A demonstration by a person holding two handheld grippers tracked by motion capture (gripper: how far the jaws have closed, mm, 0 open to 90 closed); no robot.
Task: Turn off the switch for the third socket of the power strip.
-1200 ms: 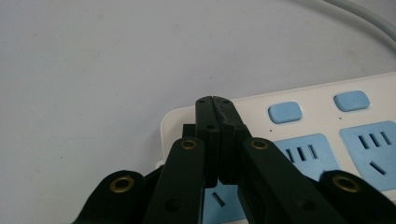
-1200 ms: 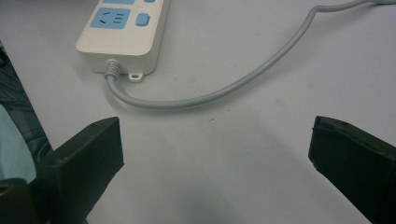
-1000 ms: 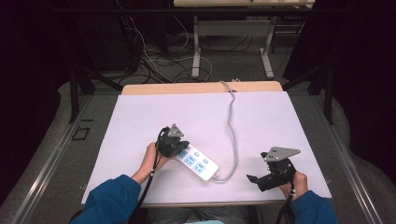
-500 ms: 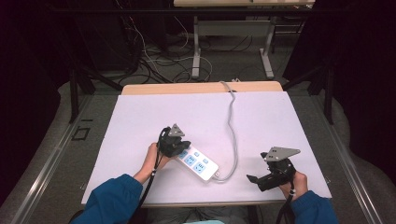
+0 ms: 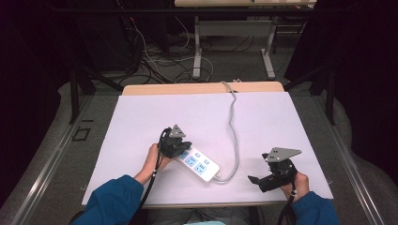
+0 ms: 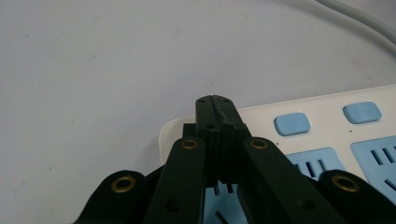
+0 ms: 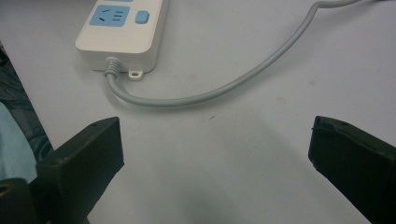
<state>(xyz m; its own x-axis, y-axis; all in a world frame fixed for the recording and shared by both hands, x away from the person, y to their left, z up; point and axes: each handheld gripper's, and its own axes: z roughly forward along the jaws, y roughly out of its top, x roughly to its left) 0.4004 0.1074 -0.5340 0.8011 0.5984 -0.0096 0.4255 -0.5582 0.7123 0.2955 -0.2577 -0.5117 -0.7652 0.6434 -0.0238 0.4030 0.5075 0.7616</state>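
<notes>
The left gripper [image 6: 215,105], jaws pressed together with nothing between, rests its tips on the near end of the power strip [image 5: 198,163]. Pushed off-centre, the strip could skid or swivel on the table [image 5: 141,117]. Right of the strip, the right gripper [image 7: 212,149] gapes open, too far off to steady it.

I can't read any text, brand or number here. The power strip [image 5: 198,164] carries no legible label that I can make out.
</notes>
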